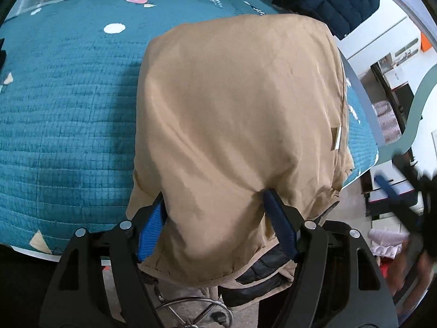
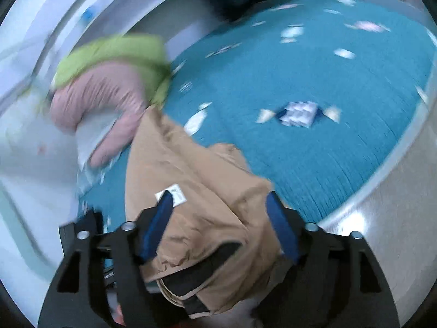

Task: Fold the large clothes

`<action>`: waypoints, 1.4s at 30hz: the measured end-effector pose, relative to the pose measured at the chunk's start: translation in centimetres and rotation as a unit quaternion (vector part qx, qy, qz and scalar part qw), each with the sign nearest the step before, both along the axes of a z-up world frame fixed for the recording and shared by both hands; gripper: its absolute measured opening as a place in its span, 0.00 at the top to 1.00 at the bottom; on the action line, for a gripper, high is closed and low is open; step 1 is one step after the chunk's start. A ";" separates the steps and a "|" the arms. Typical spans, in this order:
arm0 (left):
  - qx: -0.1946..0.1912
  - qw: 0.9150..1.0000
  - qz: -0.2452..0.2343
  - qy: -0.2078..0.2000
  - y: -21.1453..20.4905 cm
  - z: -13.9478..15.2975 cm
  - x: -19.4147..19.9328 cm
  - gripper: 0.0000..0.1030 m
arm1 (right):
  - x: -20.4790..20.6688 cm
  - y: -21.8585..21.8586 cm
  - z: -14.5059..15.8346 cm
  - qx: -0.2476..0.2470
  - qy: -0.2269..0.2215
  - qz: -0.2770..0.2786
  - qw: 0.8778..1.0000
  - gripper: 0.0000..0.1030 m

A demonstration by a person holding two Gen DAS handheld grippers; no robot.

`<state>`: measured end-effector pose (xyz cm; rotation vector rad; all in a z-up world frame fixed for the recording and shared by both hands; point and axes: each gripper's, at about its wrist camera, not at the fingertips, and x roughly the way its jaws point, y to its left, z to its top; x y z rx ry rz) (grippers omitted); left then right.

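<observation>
Tan jacket [image 1: 237, 114] lengthwise (hem nearest) on bed [image 1: 68, 114]

Right gripper [image 2: 218, 205] spread wide over the tan jacket [image 2: 196, 191] on the teal quilt [image 2: 314, 164].

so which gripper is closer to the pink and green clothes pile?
Right. The right gripper sits over the tan jacket with the pile just beyond its left finger. The left gripper sees it across the bed.

teal quilted bed [image 1: 68, 95], grey floor [image 2: 396, 218]
</observation>
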<state>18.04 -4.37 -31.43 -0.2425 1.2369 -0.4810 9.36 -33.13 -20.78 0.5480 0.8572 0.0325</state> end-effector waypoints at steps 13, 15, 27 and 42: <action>-0.046 0.999 0.001 0.005 0.6 1.3 -0.4 0.28 | 7.8 -1.2 -7.7 0.023 0.141 0.115 0.983 0.84; -0.057 0.998 0.018 0.002 1.7 1.7 0.0 0.26 | 7.2 -2.5 -8.8 0.057 0.165 0.091 0.980 0.84; -0.062 0.995 0.044 0.069 1.8 -3.4 2.9 0.15 | 7.4 -4.0 -10.4 0.039 0.206 0.128 0.969 0.19; -0.117 0.986 0.041 0.114 3.2 -5.9 3.0 0.05 | 9.0 -3.3 -15.2 0.231 0.213 0.193 0.930 0.16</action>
